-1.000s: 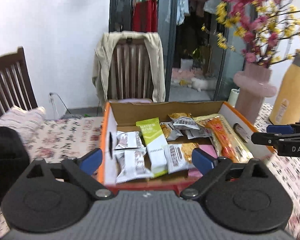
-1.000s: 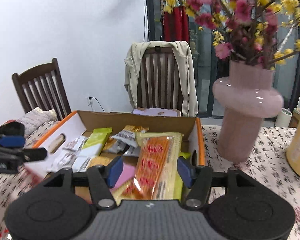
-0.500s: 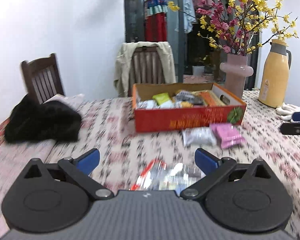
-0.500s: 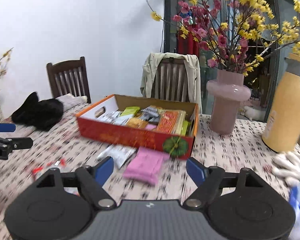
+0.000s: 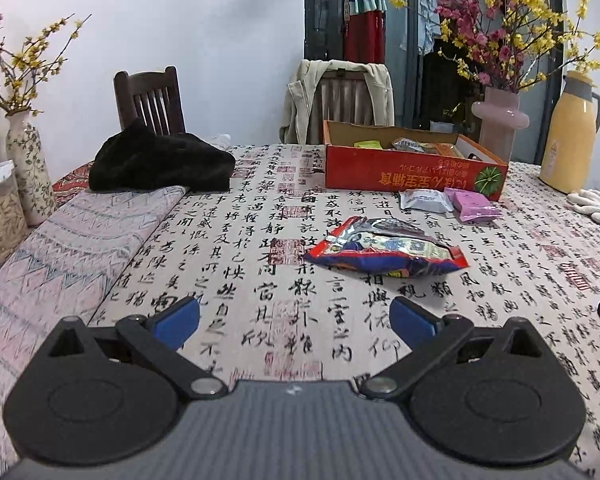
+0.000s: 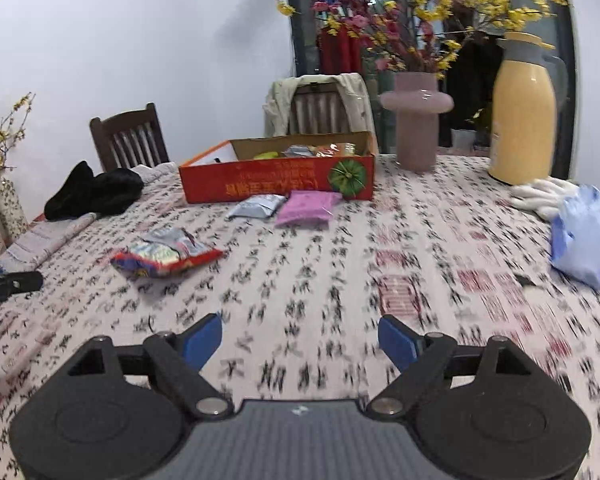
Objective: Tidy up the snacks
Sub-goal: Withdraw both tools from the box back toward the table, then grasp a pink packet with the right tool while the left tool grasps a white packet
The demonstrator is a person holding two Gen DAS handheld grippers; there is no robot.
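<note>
Our right hand-held gripper has just been opening and now gapes empty, like the left hand-held gripper; both have pulled back from the box, leaving three snack packets on the tabletop to collect.

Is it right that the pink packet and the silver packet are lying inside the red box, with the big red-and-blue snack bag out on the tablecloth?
Not quite. The left wrist view shows the pink packet and silver packet on the tablecloth, just outside the red box. The red-and-blue snack bag does lie on the cloth.
</note>
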